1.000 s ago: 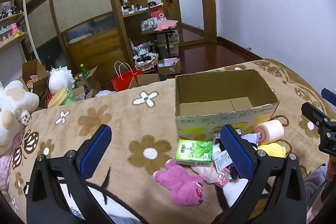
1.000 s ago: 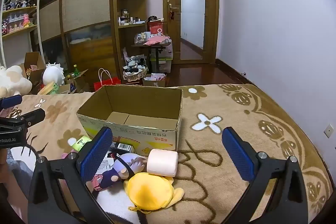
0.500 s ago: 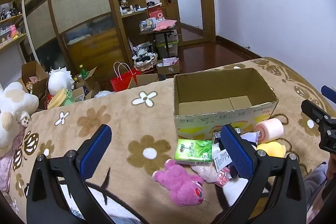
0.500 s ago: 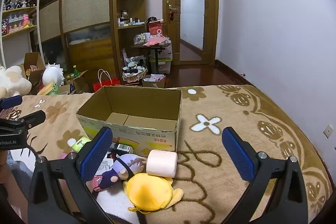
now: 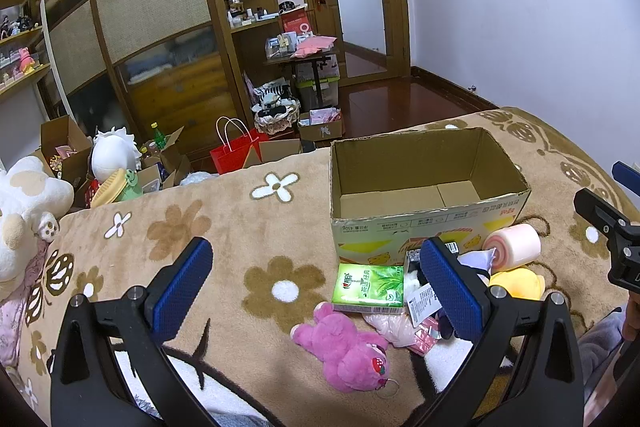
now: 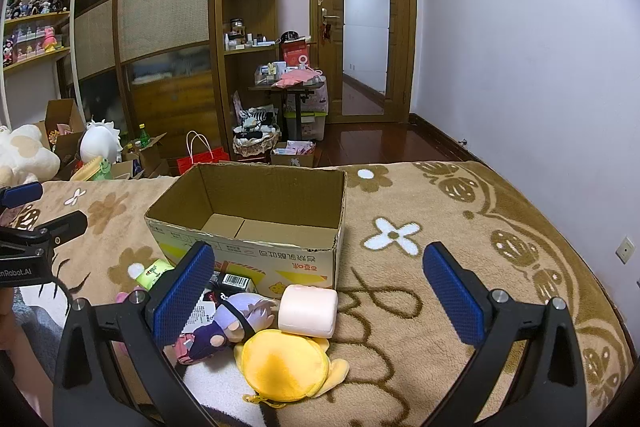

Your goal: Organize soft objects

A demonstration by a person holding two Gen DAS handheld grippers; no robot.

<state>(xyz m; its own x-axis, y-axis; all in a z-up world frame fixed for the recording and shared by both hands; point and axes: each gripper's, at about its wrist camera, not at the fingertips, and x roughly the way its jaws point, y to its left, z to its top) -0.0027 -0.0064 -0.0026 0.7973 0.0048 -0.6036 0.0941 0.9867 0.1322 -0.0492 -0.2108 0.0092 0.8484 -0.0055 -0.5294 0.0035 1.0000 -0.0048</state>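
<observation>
Since both pairs of jaws stand wide apart and empty, take the pink plush bear [image 5: 344, 347], low centre of the left wrist view before the cardboard box [image 5: 424, 211]: light, squashy, best pinched across its belly.

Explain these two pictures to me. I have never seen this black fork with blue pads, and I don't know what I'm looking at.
There is no robot here. A person holds a two-finger gripper in each hand, and each gripper carries a wide-angle camera looking along its fingers. One picture is from the left gripper, the other from the right gripper. Both are open and hold nothing.

Below them is a bed with a flowered blanket. On it stands an empty cardboard box. In front of the box lie a pink plush bear, a green tissue pack, a pink roll-shaped cushion, a yellow plush and a purple-haired doll.
</observation>
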